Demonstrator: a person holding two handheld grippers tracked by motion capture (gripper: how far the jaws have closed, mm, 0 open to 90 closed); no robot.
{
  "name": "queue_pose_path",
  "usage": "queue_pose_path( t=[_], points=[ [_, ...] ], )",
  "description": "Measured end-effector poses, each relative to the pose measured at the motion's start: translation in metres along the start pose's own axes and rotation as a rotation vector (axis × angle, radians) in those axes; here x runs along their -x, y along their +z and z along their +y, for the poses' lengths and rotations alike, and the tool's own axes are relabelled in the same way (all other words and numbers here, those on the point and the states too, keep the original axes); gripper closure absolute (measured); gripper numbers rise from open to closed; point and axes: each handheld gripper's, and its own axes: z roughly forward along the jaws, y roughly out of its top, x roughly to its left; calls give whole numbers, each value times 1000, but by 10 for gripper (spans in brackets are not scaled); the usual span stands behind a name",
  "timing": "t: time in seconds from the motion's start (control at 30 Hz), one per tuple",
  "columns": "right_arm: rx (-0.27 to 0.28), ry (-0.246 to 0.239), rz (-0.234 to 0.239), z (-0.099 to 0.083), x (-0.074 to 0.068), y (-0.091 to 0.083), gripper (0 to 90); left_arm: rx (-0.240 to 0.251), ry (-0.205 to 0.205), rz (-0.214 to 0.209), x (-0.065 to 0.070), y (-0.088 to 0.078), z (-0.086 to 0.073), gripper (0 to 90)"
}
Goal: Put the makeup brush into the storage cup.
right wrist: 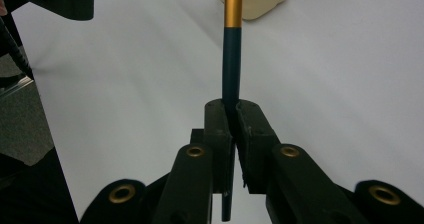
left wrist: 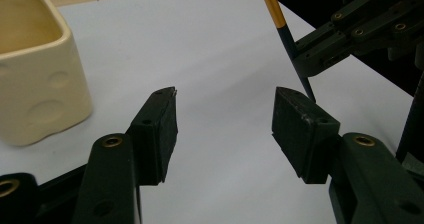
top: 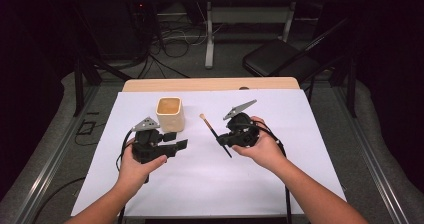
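High view: cream square ceramic cup (top: 170, 113) standing upper centre on white paper-covered surface (top: 210, 184). Left tool (top: 176, 146) lower left of cup, jaws apart, empty. Right tool (top: 223, 140) right of centre, clamped on thin black-handled brush (top: 215, 134), tip slanting toward upper left.

Left gripper view: jaws wide, nothing between; cup at upper left, brush at upper right.

Right gripper view: jaws pinched tight on brush's dark handle below gold ferrule.

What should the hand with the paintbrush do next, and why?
Probably carry the brush toward the cream cup and lower it in. The right gripper is already clamped on its dark handle, the cup's mouth is open, and the left gripper is open and holds nothing, beside the cup.
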Motion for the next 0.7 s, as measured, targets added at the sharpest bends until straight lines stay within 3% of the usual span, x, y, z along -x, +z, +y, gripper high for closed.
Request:
queue_pose_path(
  t=[0.1, 0.37, 0.7],
  points=[
    [4, 3, 2, 1, 0, 0, 839, 4, -16, -7, 1, 3, 3, 428],
    [12, 11, -2, 2, 2, -2, 839, 16, -5, -4, 5, 5, 11, 417],
    [25, -4, -13, 11, -3, -7, 839, 55, -48, -31, 1, 12, 16, 404]
  ],
)
